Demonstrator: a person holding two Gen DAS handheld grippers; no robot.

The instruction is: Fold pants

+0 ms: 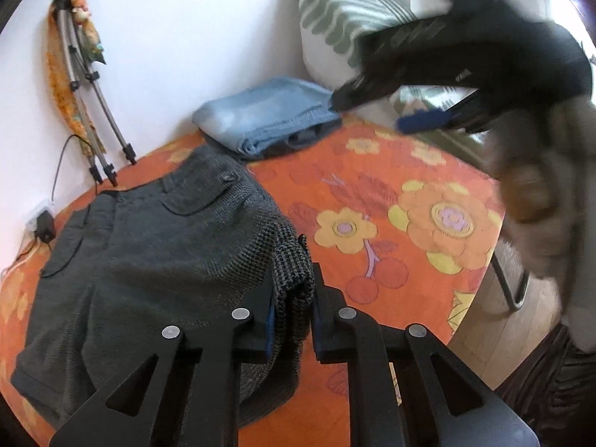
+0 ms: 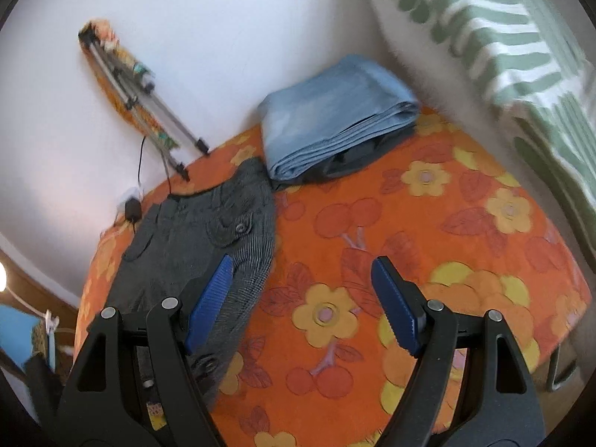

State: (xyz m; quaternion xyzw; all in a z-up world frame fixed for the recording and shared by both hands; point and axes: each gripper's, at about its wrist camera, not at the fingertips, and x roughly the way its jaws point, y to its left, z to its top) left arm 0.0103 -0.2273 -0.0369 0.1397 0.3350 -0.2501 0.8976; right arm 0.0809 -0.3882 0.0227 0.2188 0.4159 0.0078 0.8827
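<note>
Two claws in view. Left claw [image 1: 292, 307] is clamped on a bunched fold of the grey pants [image 1: 149, 246], the fabric pinched between its pads at the pants' right edge and lifted a little off the cloth. Right claw [image 2: 301, 305] is spread wide with nothing between its blue pads [image 2: 210, 298]; it hangs above the tabletop [image 2: 409, 246], left pad over the pants' edge, right pad over bare floral cloth. In the left view the right claw [image 1: 372, 110] shows blurred in the upper right, above the far side of the tabletop, with the hand [image 1: 532, 186] holding it also blurred.

Pants lie on the left part of the orange flowered tabletop, mostly flat, pocket flap with a button [image 2: 240, 228] facing up, waistband toward the wall. Folded jeans [image 2: 335, 115] sit at the far edge of the tabletop, just beside the top corner of the pants, near the wall. Green-striped pillow [image 2: 503, 37] stands to the right behind the jeans. Tripod [image 1: 89, 111] with an orange scarf draped on it leans against the wall at left, a black cable [image 2: 140, 164] running down to a plug [image 2: 133, 210] by the pants' far corner
</note>
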